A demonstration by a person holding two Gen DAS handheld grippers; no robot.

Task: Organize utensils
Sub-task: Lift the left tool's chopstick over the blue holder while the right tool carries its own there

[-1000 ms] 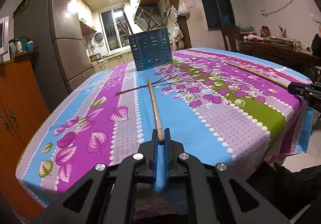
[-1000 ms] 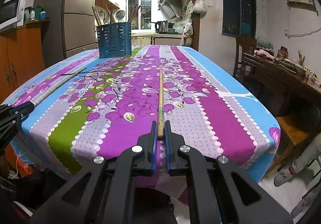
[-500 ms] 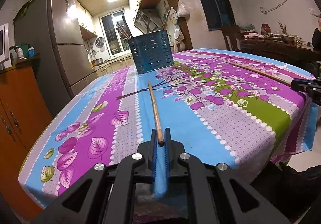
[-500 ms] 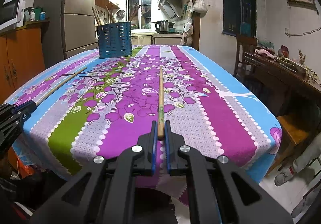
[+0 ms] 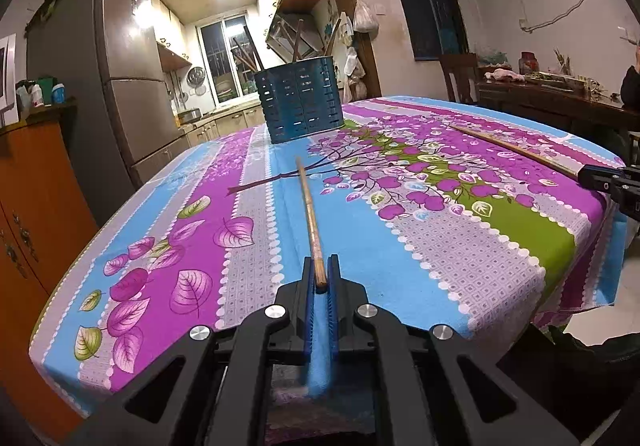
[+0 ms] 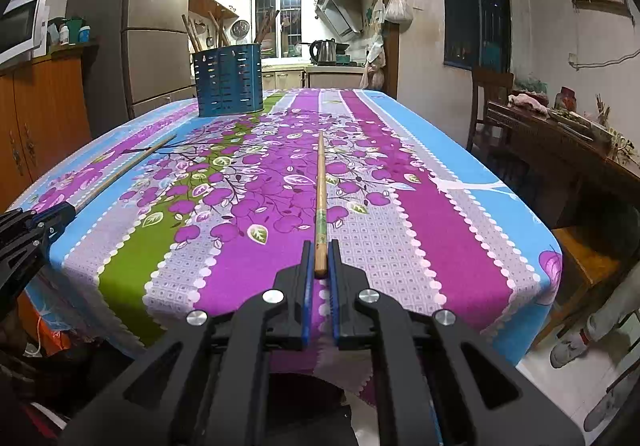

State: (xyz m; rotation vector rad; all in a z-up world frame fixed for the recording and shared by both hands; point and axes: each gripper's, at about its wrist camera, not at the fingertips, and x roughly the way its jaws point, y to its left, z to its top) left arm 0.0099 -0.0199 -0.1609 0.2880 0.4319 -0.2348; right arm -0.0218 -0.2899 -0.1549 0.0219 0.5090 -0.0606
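Note:
My left gripper [image 5: 320, 273] is shut on the near end of a wooden chopstick [image 5: 308, 210] that points toward the blue perforated utensil holder [image 5: 300, 102]. My right gripper [image 6: 320, 257] is shut on the near end of a second wooden chopstick [image 6: 321, 182]. Each gripper shows in the other's view, the right gripper [image 5: 592, 176] at the right edge and the left gripper [image 6: 60, 216] at the left edge. The holder [image 6: 228, 84] stands at the table's far end with several chopsticks upright in it.
The table wears a floral purple, blue and green cloth [image 6: 400, 174]. An orange cabinet [image 5: 28, 198] and a fridge [image 5: 124, 94] stand left. A dark wooden side table [image 6: 560, 142] and chair [image 6: 490, 94] stand right. A person's feet [image 6: 576, 338] are at the lower right.
The left gripper has tilted and lifted slightly with its chopstick, so the table sits a little lower in its view. The right gripper has barely moved.

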